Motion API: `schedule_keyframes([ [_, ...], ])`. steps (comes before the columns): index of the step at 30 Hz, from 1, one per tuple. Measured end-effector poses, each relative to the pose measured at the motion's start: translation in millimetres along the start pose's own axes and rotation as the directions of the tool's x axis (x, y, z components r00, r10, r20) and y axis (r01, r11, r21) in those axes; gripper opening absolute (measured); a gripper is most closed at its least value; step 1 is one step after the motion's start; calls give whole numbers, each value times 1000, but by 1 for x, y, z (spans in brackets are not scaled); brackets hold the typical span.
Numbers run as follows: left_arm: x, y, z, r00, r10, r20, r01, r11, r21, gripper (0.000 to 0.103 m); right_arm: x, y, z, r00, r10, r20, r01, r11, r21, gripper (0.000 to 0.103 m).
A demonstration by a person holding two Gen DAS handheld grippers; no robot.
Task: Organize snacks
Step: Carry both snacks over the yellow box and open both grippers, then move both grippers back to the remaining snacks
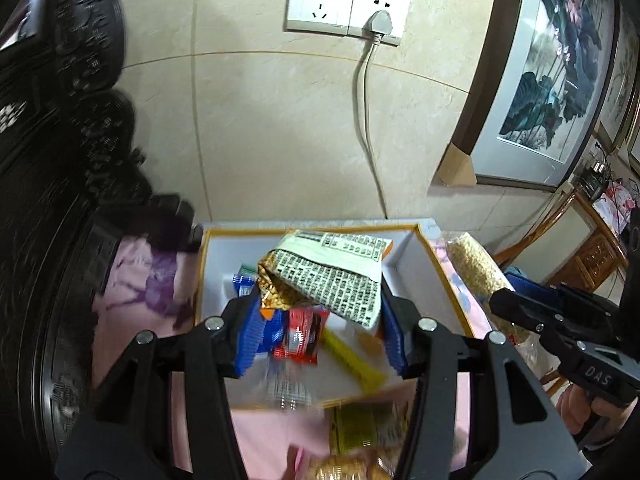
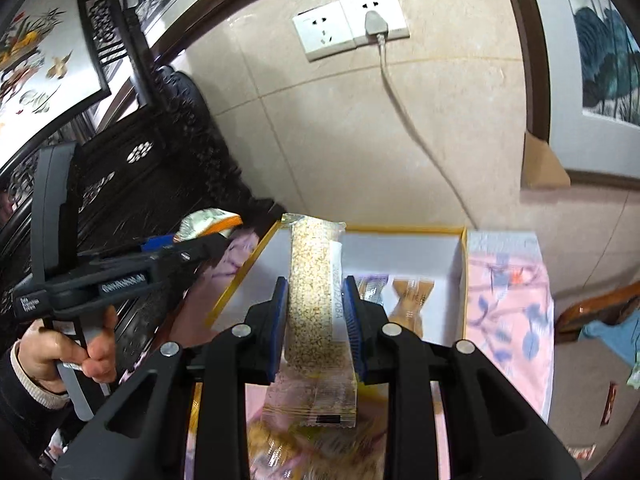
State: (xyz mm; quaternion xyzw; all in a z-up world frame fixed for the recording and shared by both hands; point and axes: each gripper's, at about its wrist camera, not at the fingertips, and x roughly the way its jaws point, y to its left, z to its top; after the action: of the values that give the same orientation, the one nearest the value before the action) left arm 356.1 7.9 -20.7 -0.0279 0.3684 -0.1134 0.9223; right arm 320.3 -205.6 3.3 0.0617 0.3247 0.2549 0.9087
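- The left gripper (image 1: pixel 320 332) is clamping a snack bag (image 1: pixel 320 280) printed with small black-and-white squares, its blue pads (image 1: pixel 250 340) pressing on both sides of the bag.
- The right gripper (image 2: pixel 316 328) is squeezing a clear sesame bar (image 2: pixel 310 304) upright between its fingers, the wrapper's sealed end hanging below them.
- A hand (image 2: pixel 60 352) in a dark sleeve is gripping the left gripper's handle at the left of the right wrist view.
- Both snacks are hovering over a white box (image 1: pixel 416 252) with a yellow rim.
- Inside the box a red packet (image 1: pixel 302 332), a yellow stick (image 1: pixel 352 356) and blue packets (image 1: pixel 244 284) are lying loose; in the right wrist view a twisted tan candy (image 2: pixel 412 300) is resting on its floor.
- The box is sitting on a pink flowered cloth (image 2: pixel 508 300).
- Behind it a grey cord (image 1: pixel 366 120) is running up the tiled wall to a double socket (image 1: pixel 346 10).
- Framed paintings (image 1: pixel 548 68) are leaning beside the wall.
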Motion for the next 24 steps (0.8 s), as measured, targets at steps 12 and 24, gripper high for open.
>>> schedule_keyframes([
  [12,-19,16,10,995,62,71,-56,995,-84,97,-23,-14,8,991,-93,94,86,994,71,64],
  [24,-73,32,-92,990,140,-9,-140,986,-89,99,-48,-15,-112,984,-119,-131,139,978,156,64],
])
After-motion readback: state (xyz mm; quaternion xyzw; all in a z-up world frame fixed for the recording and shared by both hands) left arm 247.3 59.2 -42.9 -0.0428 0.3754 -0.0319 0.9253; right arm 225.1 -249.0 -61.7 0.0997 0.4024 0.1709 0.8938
